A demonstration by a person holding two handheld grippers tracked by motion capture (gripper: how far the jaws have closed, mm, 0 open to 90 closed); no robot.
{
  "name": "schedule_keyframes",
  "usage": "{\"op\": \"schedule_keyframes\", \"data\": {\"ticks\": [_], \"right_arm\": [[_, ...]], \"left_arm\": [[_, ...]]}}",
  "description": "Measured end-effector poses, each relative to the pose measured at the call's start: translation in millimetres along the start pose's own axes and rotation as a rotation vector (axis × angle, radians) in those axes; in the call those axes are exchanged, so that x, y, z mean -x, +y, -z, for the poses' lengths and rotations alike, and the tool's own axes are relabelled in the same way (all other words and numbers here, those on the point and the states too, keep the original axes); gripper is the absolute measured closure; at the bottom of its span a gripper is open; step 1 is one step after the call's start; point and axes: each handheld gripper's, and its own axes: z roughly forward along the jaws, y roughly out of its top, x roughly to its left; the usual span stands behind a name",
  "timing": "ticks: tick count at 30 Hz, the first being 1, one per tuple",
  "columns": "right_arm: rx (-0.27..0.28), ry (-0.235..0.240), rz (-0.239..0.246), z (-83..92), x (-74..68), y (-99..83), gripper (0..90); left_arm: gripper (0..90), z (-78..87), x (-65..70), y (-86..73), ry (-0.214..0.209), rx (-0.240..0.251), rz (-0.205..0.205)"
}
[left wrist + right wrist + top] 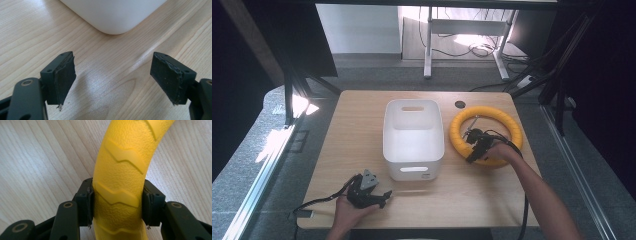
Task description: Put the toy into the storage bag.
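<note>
One yellow ring [486, 135] lies flat on the right part of the wooden worktop [347, 135], just beside the one white bin [413, 137] that stands at the middle, and two claws are at work, one in each of the person's hands. The right claw [473, 154] sits at the ring's near-left arc, and in the right gripper view the right claw [117, 205] has its two black jaws pressed against the inner and outer sides of the tube, so it is closed on the ring [125, 170] with the band running up between the pads. That band is thick and rounded, bright yellow, with a pebbled skin and raised zigzag ridges across its top. In the high view it forms a full hoop with bare wood inside it, and a small dark round spot [460, 104] marks the worktop just beyond its far-left edge. The bin is a rounded rectangular tub with slot handles at its far and near ends. The left claw [382, 196] rests low at the near-left of the worktop, close to the bin's near corner; in the left gripper view the left claw [113, 77] stands wide apart with only wood grain between the worn pads and the bin's rounded corner [112, 15] ahead.
</note>
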Motion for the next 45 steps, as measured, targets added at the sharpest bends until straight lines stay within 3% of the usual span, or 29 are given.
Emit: {"op": "schedule_keyframes", "data": {"ticks": [8, 10, 13, 14, 16, 18, 24, 29, 36, 45], "right_arm": [[0.070, 0.034, -0.030, 12.1, 2.7, -1.0, 51.8], [0.117, 0.055, -0.051, 20.7, 3.7, 0.0, 51.8], [0.145, 0.067, -0.058, 26.0, 5.3, -0.4, 51.8], [0.183, 0.082, -0.078, 31.9, 6.4, -1.2, 51.8], [0.197, 0.083, -0.083, 34.0, 7.2, -1.7, 51.8], [0.255, 0.104, -0.101, 43.3, 10.4, -4.4, 51.8], [0.324, 0.129, -0.111, 55.6, 12.4, -6.9, 51.8], [0.351, 0.136, -0.110, 61.4, 12.0, -5.7, 51.9], [0.443, 0.150, -0.119, 73.7, 13.8, -7.3, 51.9], [0.494, 0.139, -0.124, 83.7, 13.8, -9.8, 51.9]], "left_arm": [[20.4, -0.3, 0.2, -0.1, -0.001, 0.001, 0.000], [20.4, -0.5, -0.1, -0.1, -0.003, -0.006, -0.007], [20.4, -1.0, -0.1, -0.3, -0.003, -0.005, -0.008], [20.4, -1.1, -0.1, -0.3, -0.003, -0.007, -0.008], [20.4, -1.2, -0.1, -0.3, -0.003, -0.005, -0.008], [20.3, -1.1, -0.1, -0.3, -0.003, -0.005, -0.007], [20.4, -1.9, 0.4, -0.3, -0.004, -0.002, -0.002], [20.3, -2.0, 0.5, -0.3, -0.005, -0.002, -0.002], [20.3, -1.8, 0.4, -0.3, -0.003, -0.001, -0.002], [20.3, -1.5, 0.4, -0.2, -0.002, -0.001, -0.002]]}}
